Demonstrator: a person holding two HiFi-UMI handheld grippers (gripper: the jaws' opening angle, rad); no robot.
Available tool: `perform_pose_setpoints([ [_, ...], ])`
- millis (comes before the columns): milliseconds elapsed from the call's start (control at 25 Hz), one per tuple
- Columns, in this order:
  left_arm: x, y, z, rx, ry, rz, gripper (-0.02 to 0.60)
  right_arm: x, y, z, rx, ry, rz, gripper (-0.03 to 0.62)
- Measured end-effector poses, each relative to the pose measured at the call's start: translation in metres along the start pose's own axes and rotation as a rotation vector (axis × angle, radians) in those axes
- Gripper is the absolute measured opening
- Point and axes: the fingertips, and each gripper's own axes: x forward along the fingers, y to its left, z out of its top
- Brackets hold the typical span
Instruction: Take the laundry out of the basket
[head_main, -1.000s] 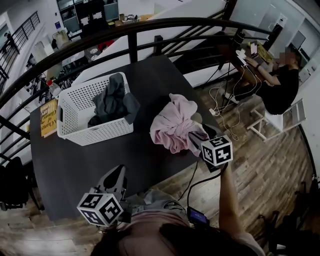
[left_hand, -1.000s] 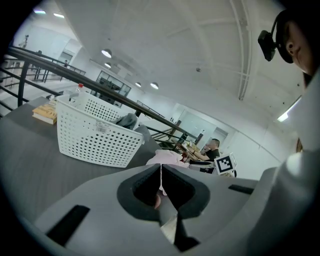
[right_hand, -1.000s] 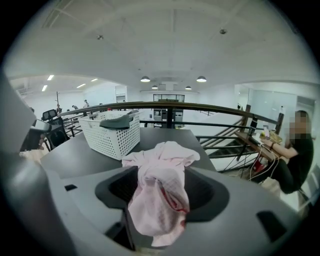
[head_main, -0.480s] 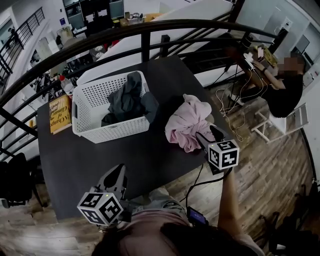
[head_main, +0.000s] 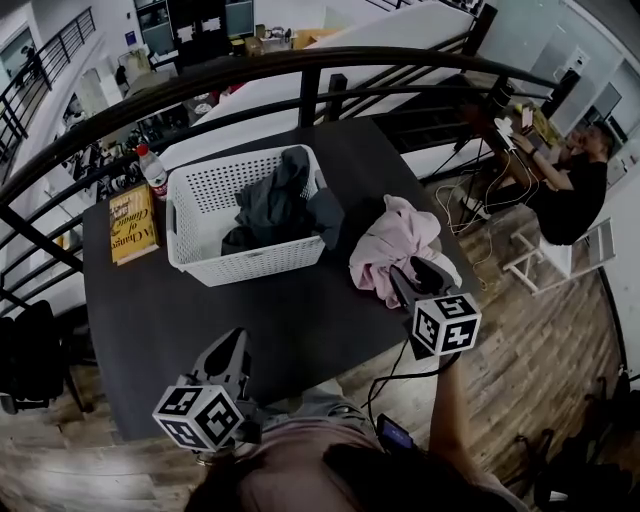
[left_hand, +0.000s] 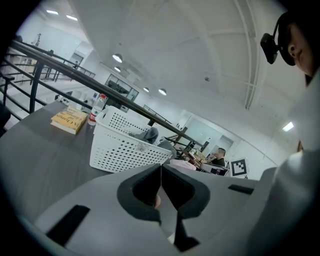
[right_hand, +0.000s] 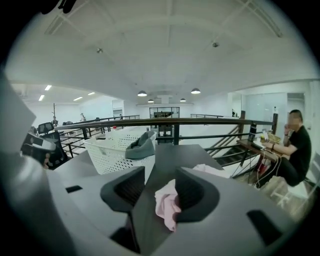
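A white perforated basket (head_main: 245, 262) stands on the dark table (head_main: 150, 320), with dark grey laundry (head_main: 285, 200) heaped in it and draped over its right rim. A pink garment (head_main: 400, 240) lies crumpled on the table to the basket's right. My right gripper (head_main: 415, 270) hovers at the garment's near edge. Its jaws have just been closing but still stand apart. In the right gripper view (right_hand: 160, 172) pink cloth (right_hand: 167, 205) shows in the gap beside the right finger, and the left pad is clear of it. My left gripper (head_main: 235, 348) hangs over the table's front edge, shut and empty (left_hand: 161, 170).
A yellow book (head_main: 132, 225) and a plastic bottle (head_main: 153, 172) sit left of the basket. A black railing (head_main: 300, 75) curves behind the table. A person (head_main: 575, 185) sits at a desk to the far right. A cable (head_main: 385, 365) hangs from the right gripper.
My right gripper has pulled back and up from the pink garment, which stays heaped on the table. Basket and table have slid rightward in the head view. The left gripper stays shut.
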Motion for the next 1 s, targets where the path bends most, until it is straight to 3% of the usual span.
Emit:
perform_pose_setpoints([
  [240,-0.016,0.028,0.011,-0.018,-0.016,0.012,-0.002,0.009,0.043,0.016,0.024,-0.019,0.025,0.172],
  [720,-0.045,0.083,0.027,-0.036,-0.044,0.069,-0.003,0.031,0.110,0.030,0.042,-0.048,0.025,0.020],
  [1000,-0.061,0.107,0.036,-0.037,-0.068,0.103,-0.003,0.043,0.155,0.034,0.034,-0.041,0.097,0.017],
])
